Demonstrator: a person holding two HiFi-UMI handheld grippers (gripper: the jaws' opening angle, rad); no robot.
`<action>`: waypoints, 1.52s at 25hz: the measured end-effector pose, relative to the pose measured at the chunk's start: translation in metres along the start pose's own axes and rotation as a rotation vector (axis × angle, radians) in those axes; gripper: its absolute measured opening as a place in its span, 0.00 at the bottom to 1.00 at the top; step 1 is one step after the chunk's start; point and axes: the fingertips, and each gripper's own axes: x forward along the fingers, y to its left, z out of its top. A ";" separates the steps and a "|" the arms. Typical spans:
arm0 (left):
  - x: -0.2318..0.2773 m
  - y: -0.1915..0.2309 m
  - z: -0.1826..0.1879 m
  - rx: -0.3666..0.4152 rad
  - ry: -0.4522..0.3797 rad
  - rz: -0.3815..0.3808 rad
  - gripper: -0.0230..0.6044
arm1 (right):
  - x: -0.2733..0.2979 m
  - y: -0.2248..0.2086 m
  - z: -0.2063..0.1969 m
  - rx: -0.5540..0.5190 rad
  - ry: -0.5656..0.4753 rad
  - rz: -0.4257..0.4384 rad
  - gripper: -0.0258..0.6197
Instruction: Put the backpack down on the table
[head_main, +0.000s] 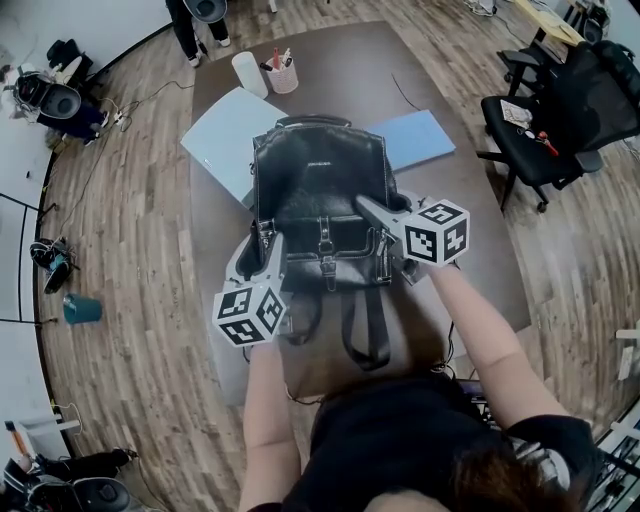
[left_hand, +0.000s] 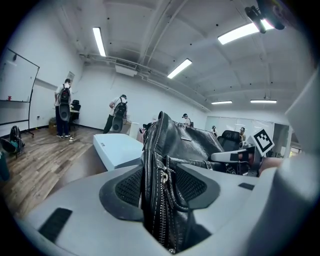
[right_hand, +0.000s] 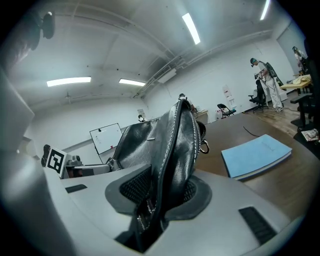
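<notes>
A: How is the grip looking?
B: Your left fingers (left_hand: 128, 188) and right fingers (right_hand: 135, 188) are both opening, each touching a side of the backpack (head_main: 318, 185) between them. It is lying on the counter (head_main: 350, 70), straps (head_main: 372, 330) trailing toward you.
A: What is worrying you?
B: If you are pulling back early, a pad could be catching the zipper (left_hand: 163, 216) and dragging it off the near edge.

One left gripper (head_main: 262, 238) and one right gripper (head_main: 378, 218), two in all, jaws of both opening. One black leather backpack (head_main: 318, 175), caught between each pair of jaws. Beyond the jaws: one pale blue board (head_main: 225, 135), one blue notebook (head_main: 415, 135), one pink pen cup (head_main: 284, 76), one white paper roll (head_main: 249, 73). One brown table (head_main: 350, 70) beneath. Off to the right of the right jaws, one black office chair (head_main: 545, 120).
</notes>
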 end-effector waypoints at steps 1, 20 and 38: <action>0.001 0.000 0.000 0.003 0.003 0.002 0.37 | 0.000 -0.001 0.000 0.003 0.004 -0.007 0.19; 0.003 0.003 -0.001 0.017 0.020 0.031 0.38 | -0.013 -0.018 -0.005 0.015 0.060 -0.160 0.55; 0.013 0.005 -0.007 0.075 0.041 0.093 0.43 | -0.035 -0.020 -0.011 -0.006 0.014 -0.265 0.51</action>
